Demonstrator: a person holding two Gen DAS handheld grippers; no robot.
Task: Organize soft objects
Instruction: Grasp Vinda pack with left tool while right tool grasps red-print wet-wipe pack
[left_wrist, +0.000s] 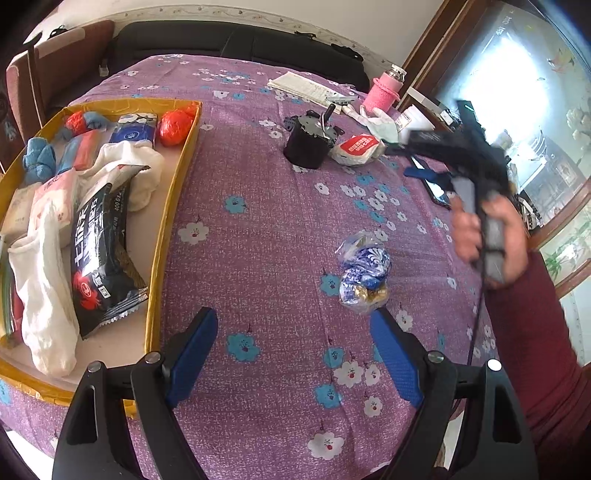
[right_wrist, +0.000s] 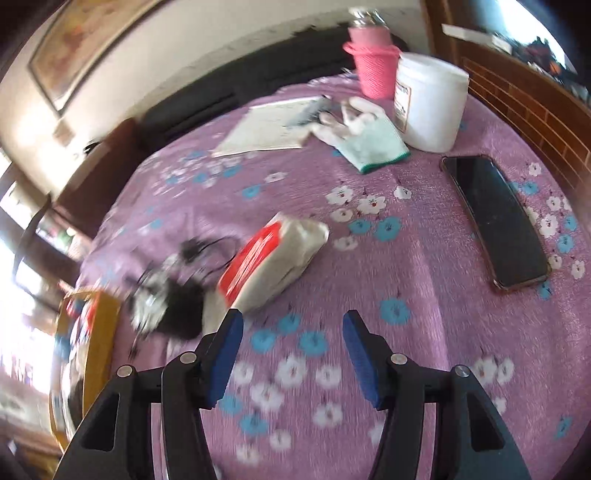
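Observation:
A yellow-rimmed tray (left_wrist: 173, 206) at the left holds several soft things: white socks, a black snack packet (left_wrist: 103, 258), blue cloths, red bundles. A blue-and-white plastic bag bundle (left_wrist: 364, 271) lies on the purple floral cloth just ahead of my open, empty left gripper (left_wrist: 293, 325). A red-and-white tissue pack (left_wrist: 356, 147) (right_wrist: 273, 258) lies farther back. My right gripper (right_wrist: 293, 326) is open and empty, just short of the tissue pack. A white glove (right_wrist: 364, 138) lies beyond it. The right gripper's body, held in a hand, shows in the left wrist view (left_wrist: 476, 177).
A black round motor-like object (left_wrist: 308, 138) (right_wrist: 173, 302) stands mid-table. A black phone (right_wrist: 495, 218), a white tub (right_wrist: 430, 103), a pink-sleeved bottle (right_wrist: 373, 62) and a paper sheet (right_wrist: 269, 125) are at the far right. A dark sofa runs behind the table.

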